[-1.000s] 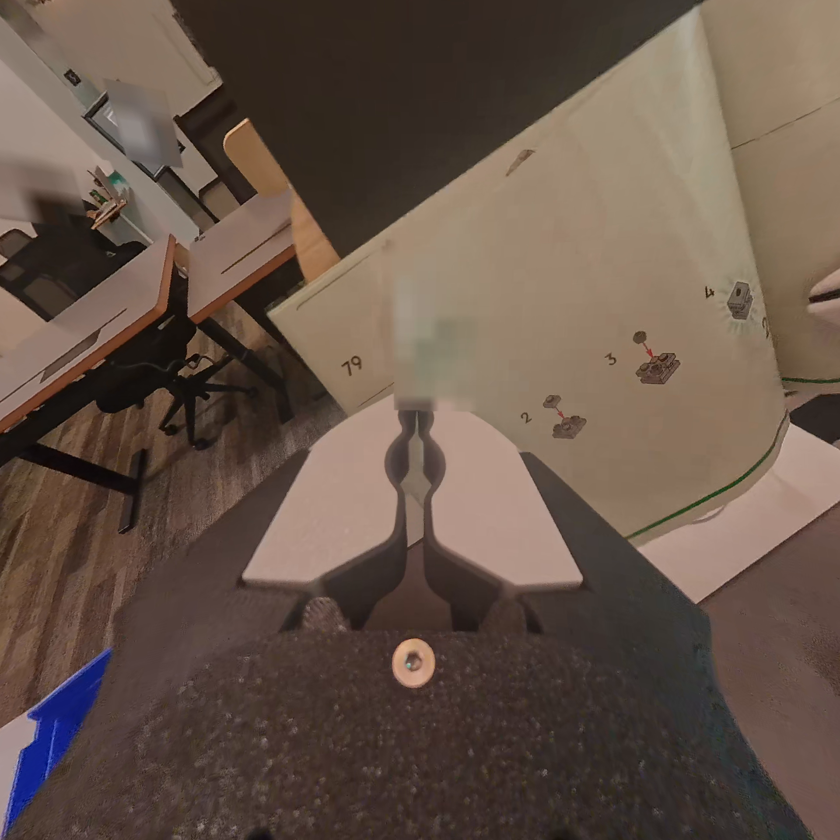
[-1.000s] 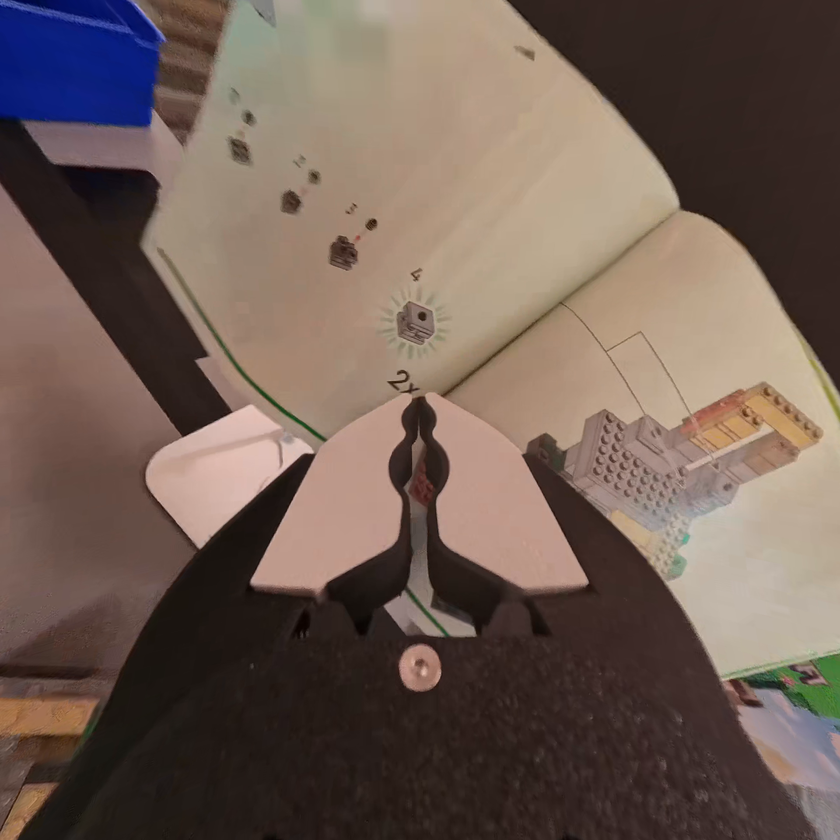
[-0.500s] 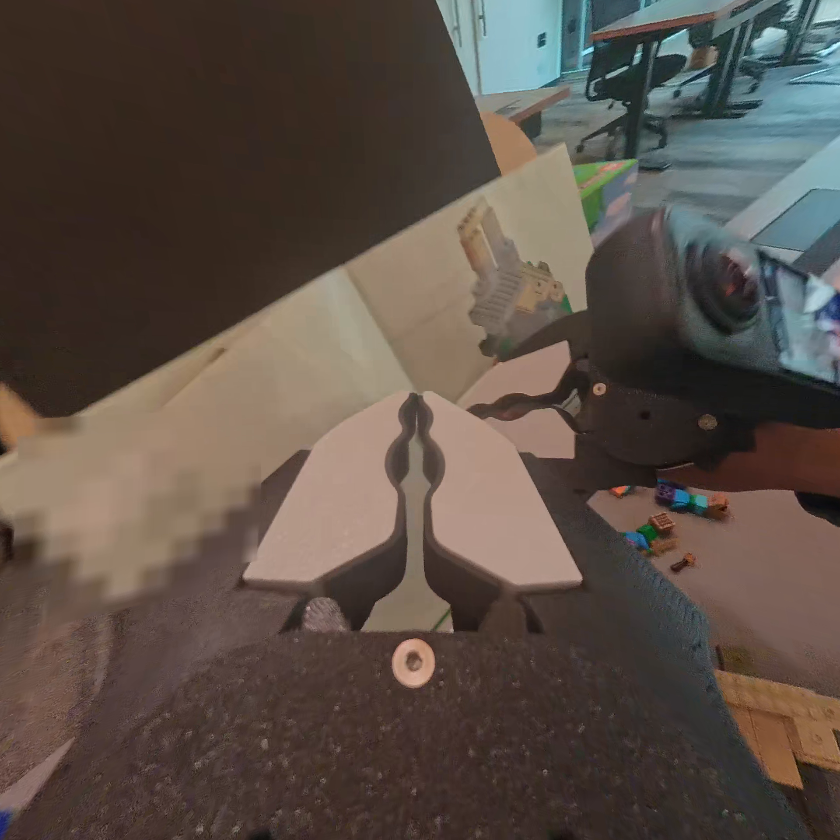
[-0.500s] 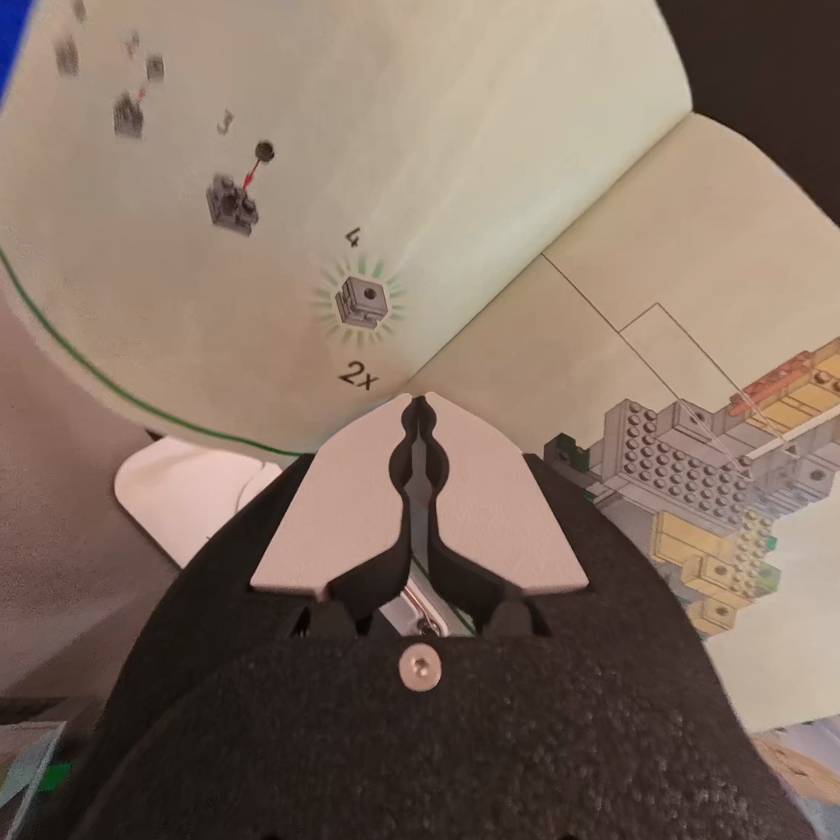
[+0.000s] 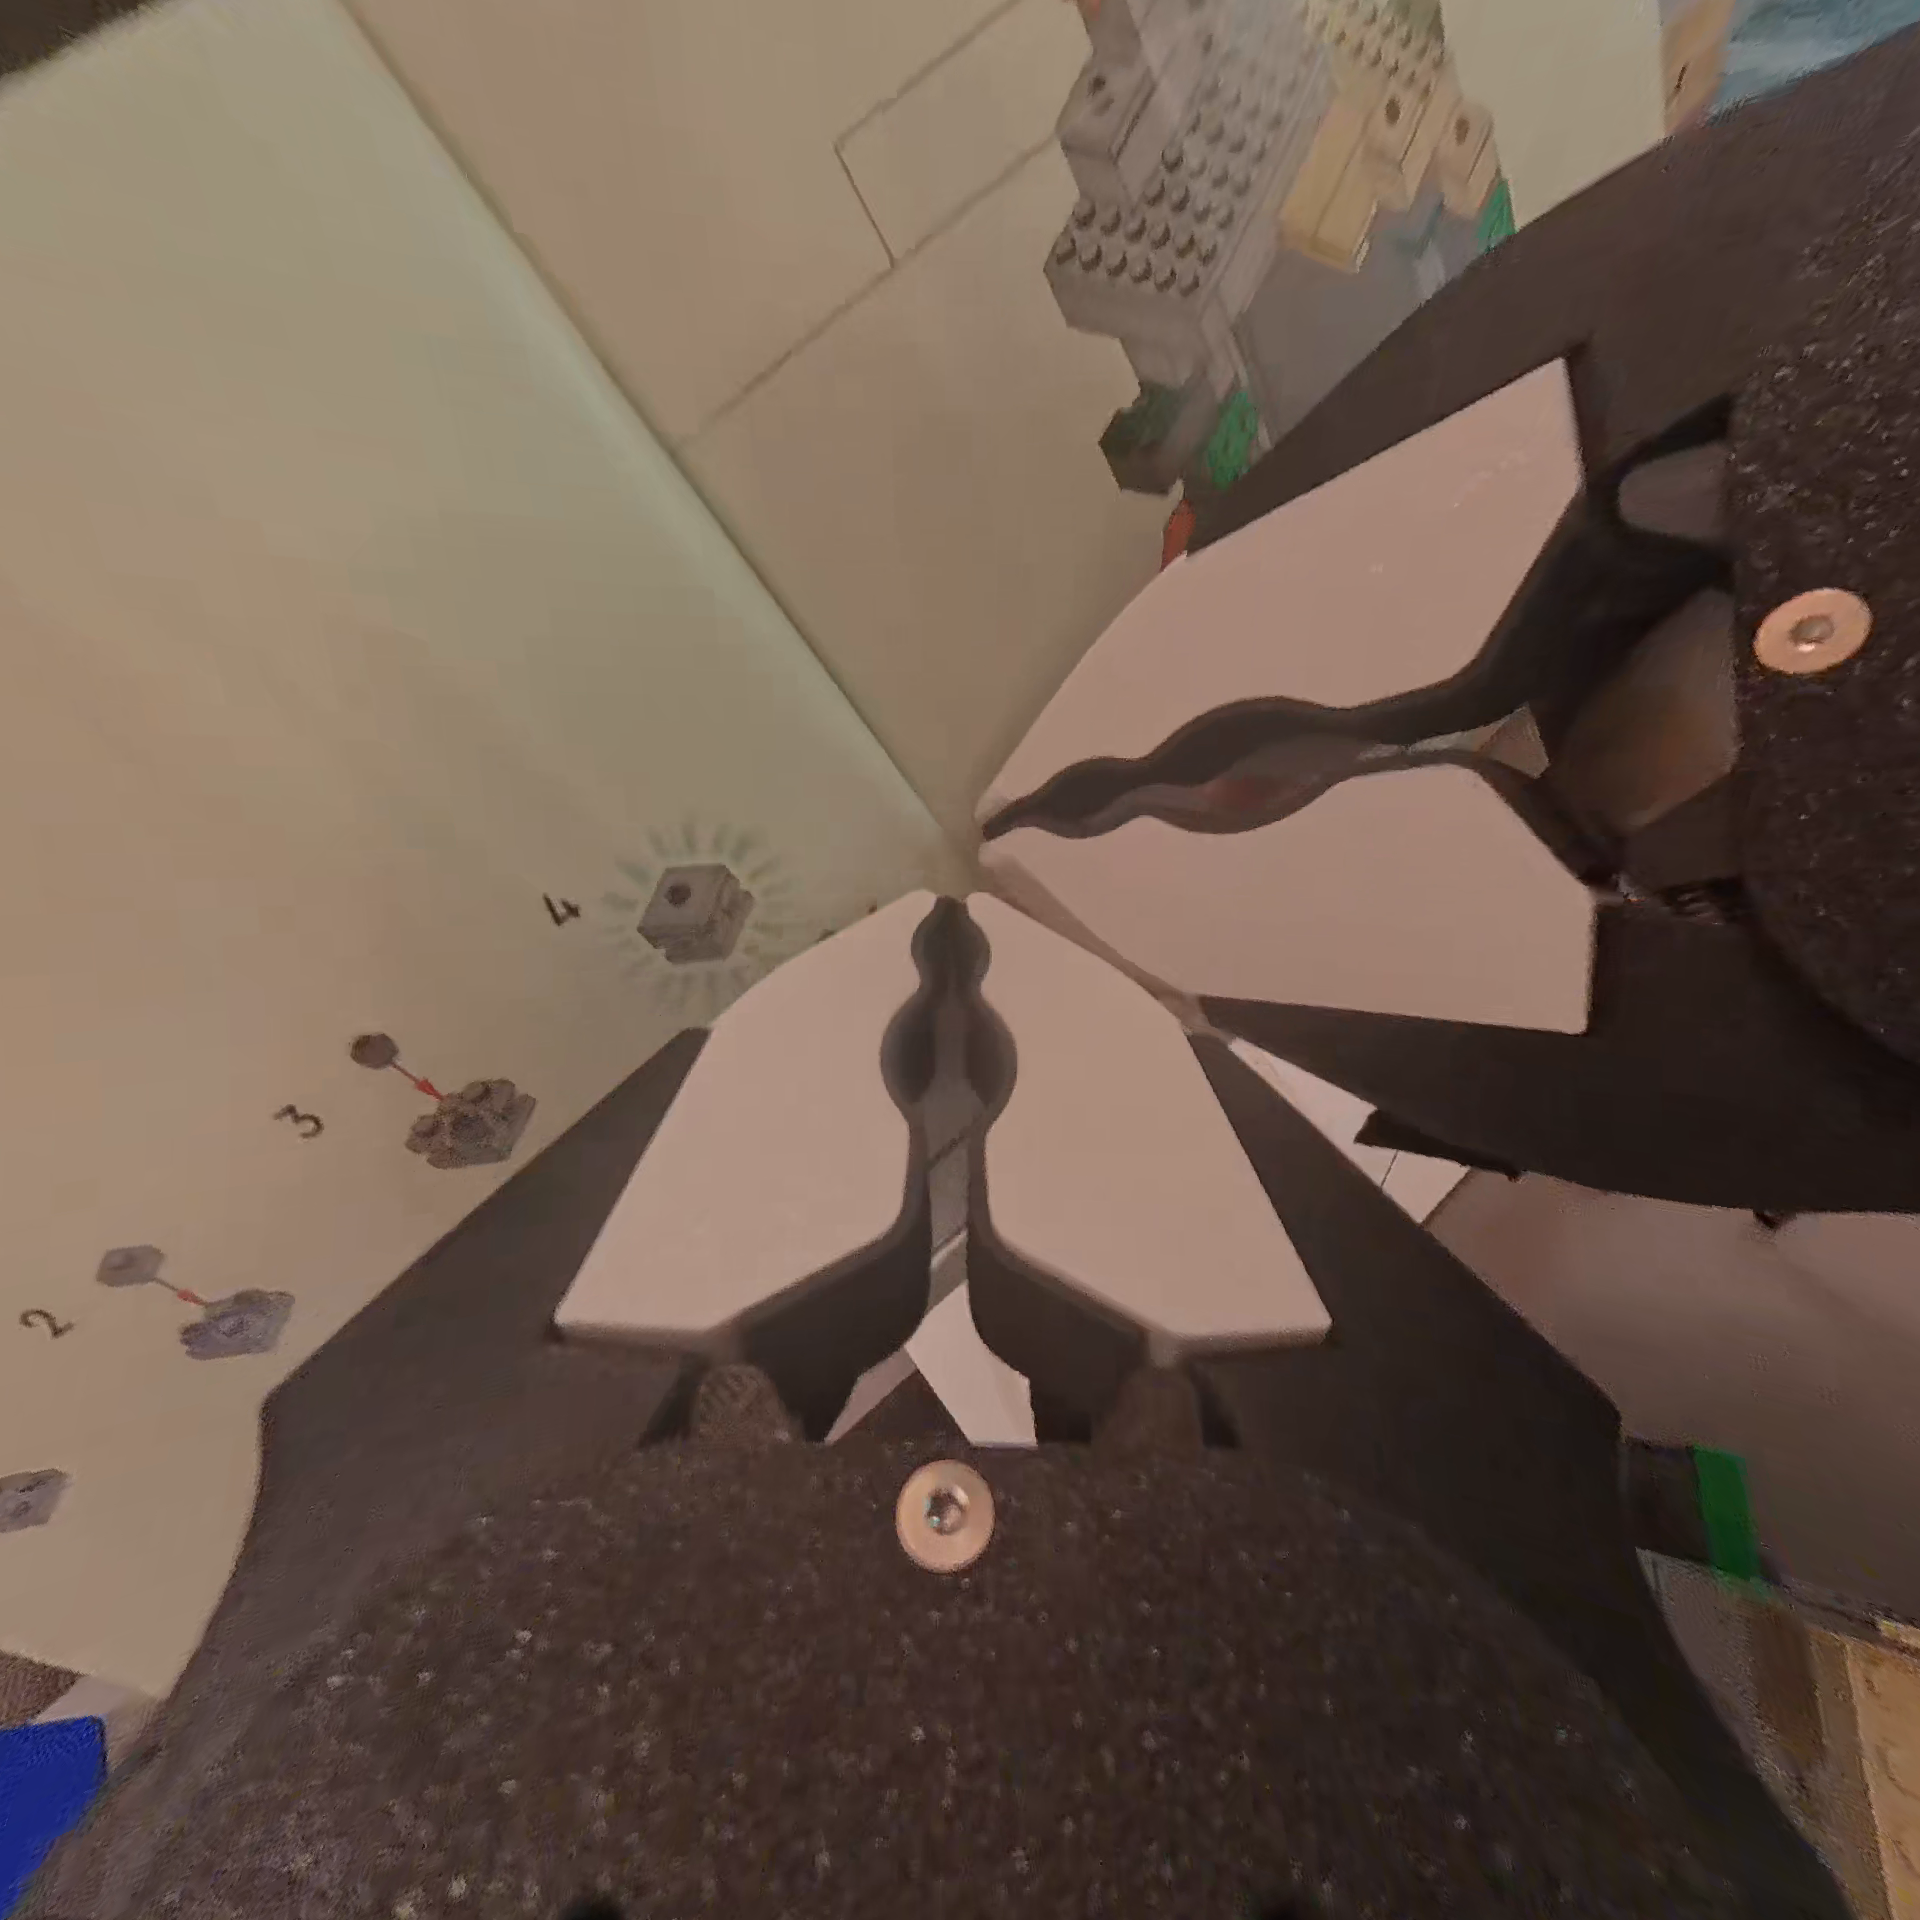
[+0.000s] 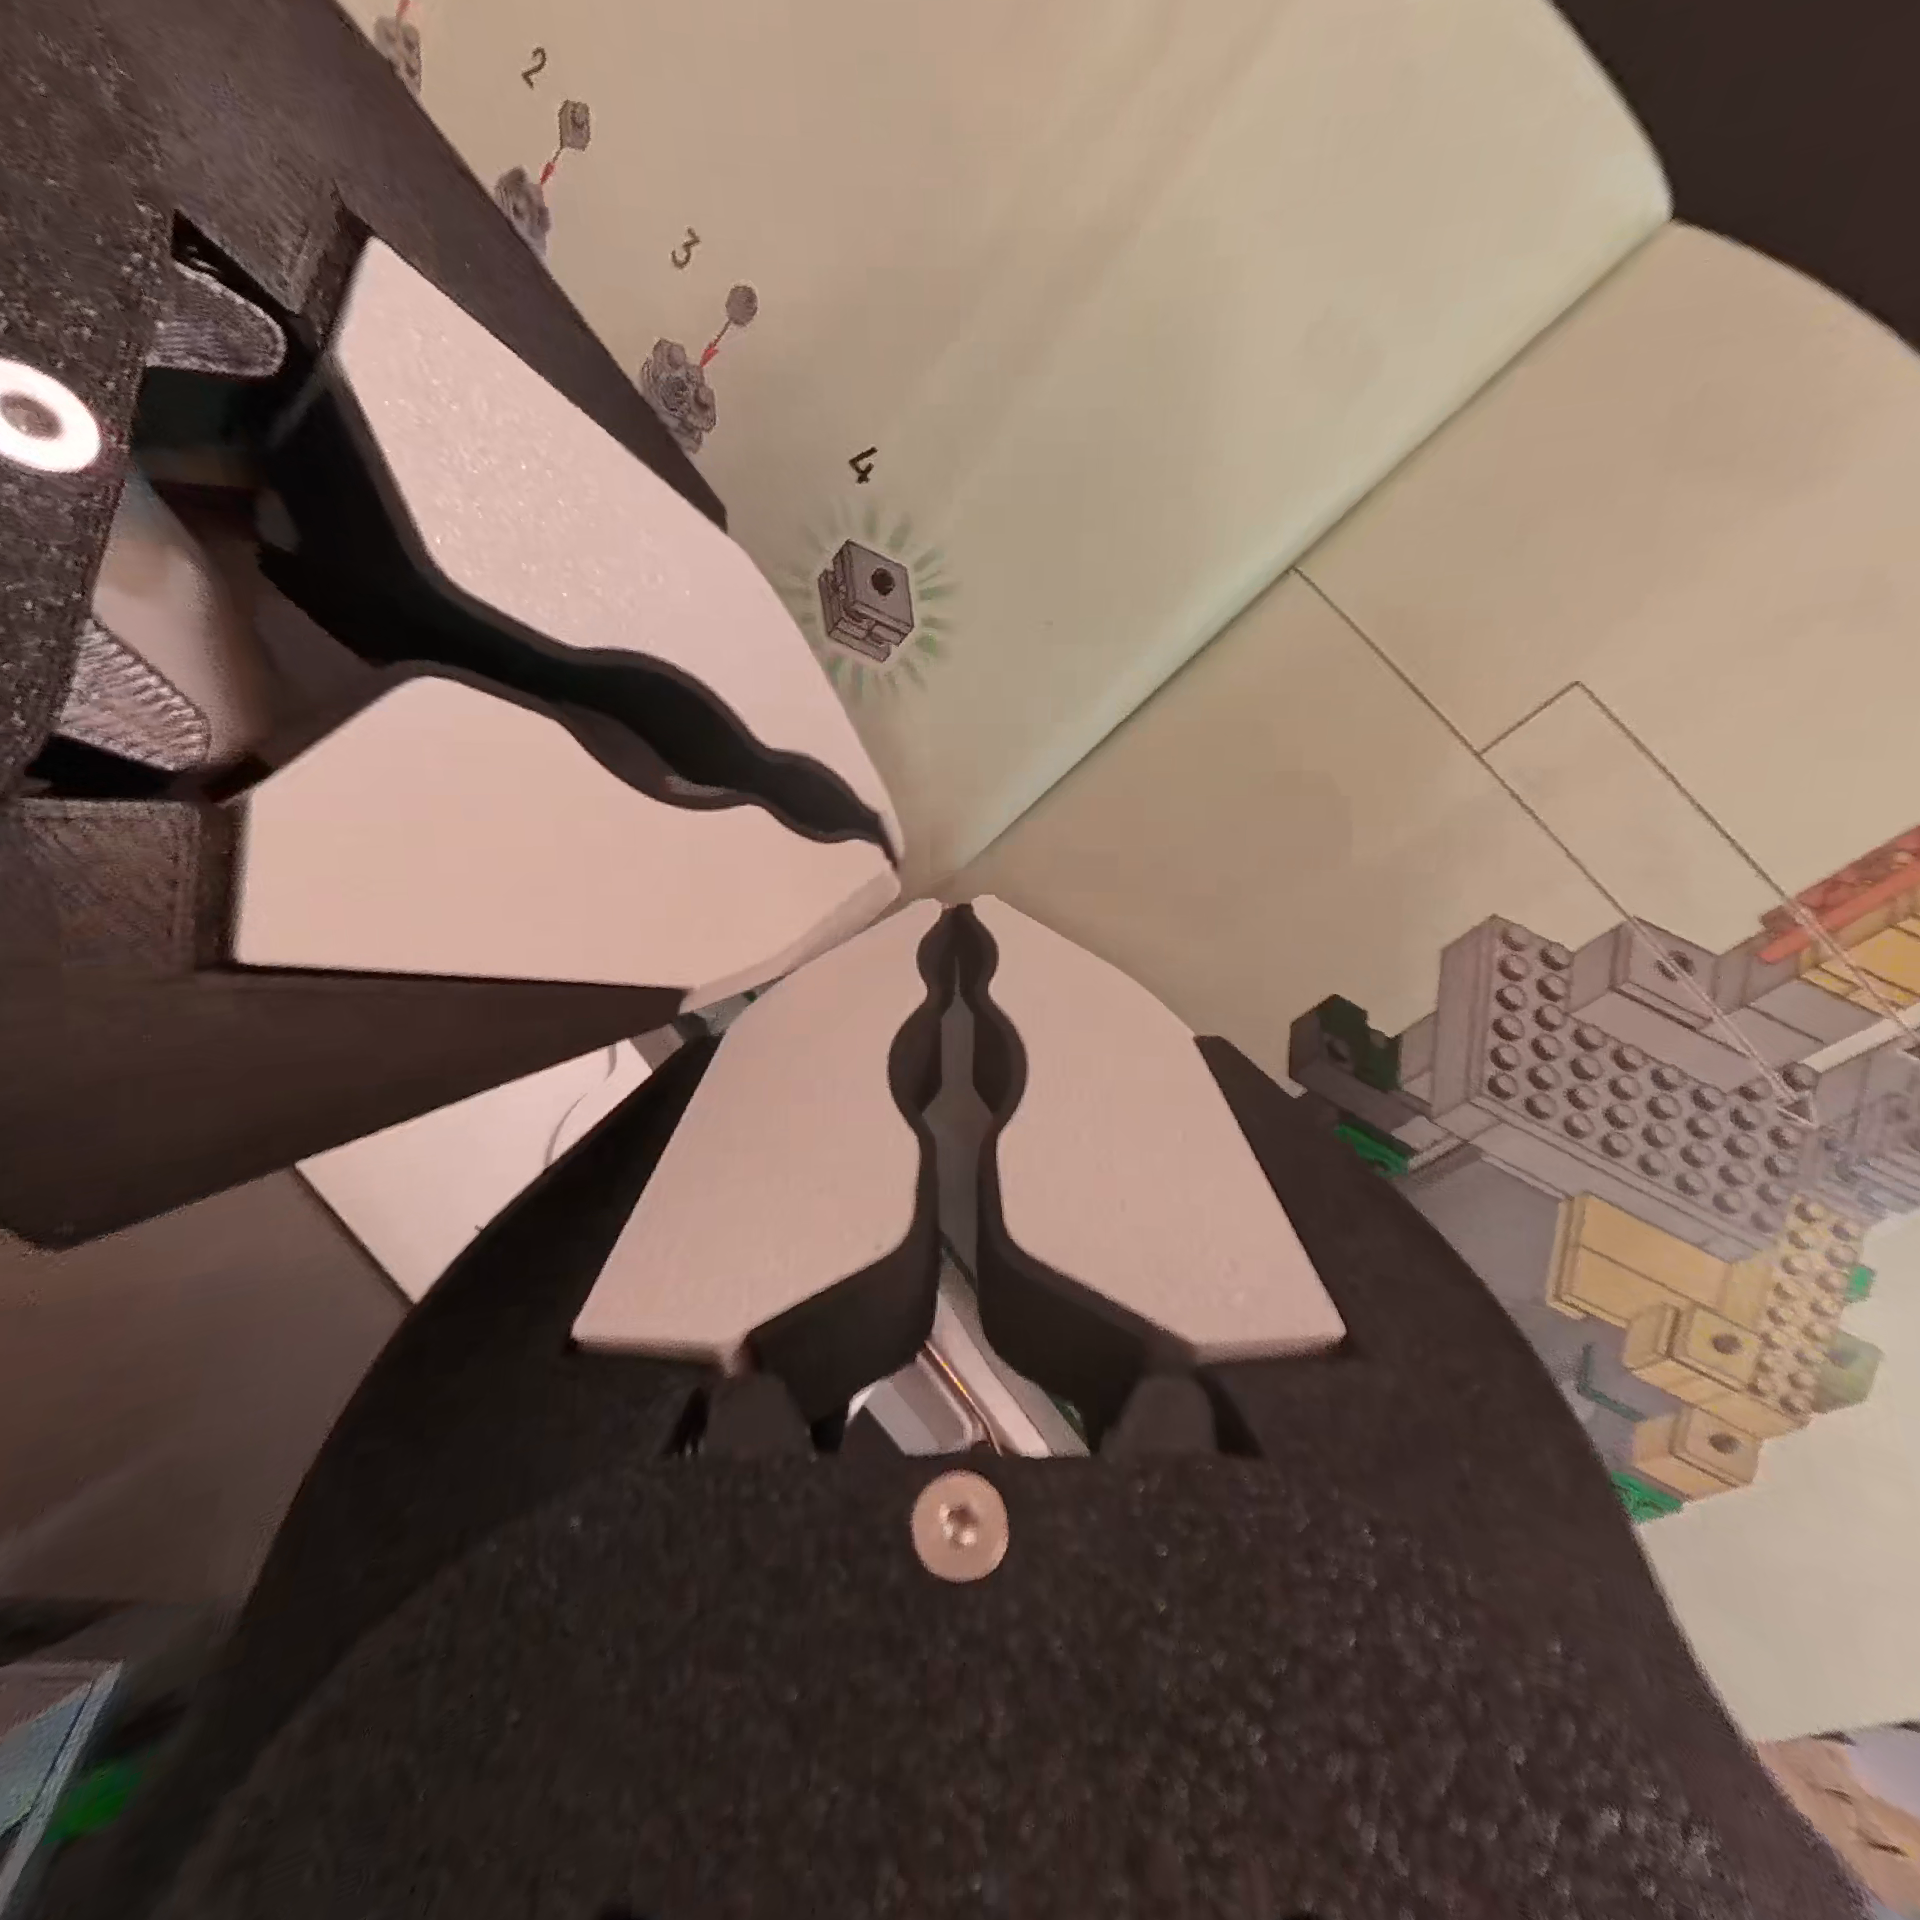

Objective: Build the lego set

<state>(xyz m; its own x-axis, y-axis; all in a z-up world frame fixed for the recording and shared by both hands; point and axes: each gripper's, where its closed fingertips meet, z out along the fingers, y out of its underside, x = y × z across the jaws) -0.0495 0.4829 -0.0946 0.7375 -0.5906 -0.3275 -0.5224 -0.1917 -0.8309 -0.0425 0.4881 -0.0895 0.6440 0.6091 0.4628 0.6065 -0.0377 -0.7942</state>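
Left gripper (image 5: pixel 951 906) newly beside booklet (image 5: pixel 416 623)

booklet pages (image 6: pixel 1195 312): pale green-cream, thin dark outlines
printed brick model (image 6: pixel 1621 1122): grey studs, yellow blocks, green bits, orange top
gripper fingers (image 5: pixel 810 1174): light grey faces, black edges
bin, near left (image 5: pixel 42 1777): blue

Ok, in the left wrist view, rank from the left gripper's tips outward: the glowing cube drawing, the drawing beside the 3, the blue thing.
From the left gripper:
1. Glowing cube drawing, just left of the tips.
2. Drawing beside the 3, lower left on the page.
3. Blue thing, bottom-left corner.
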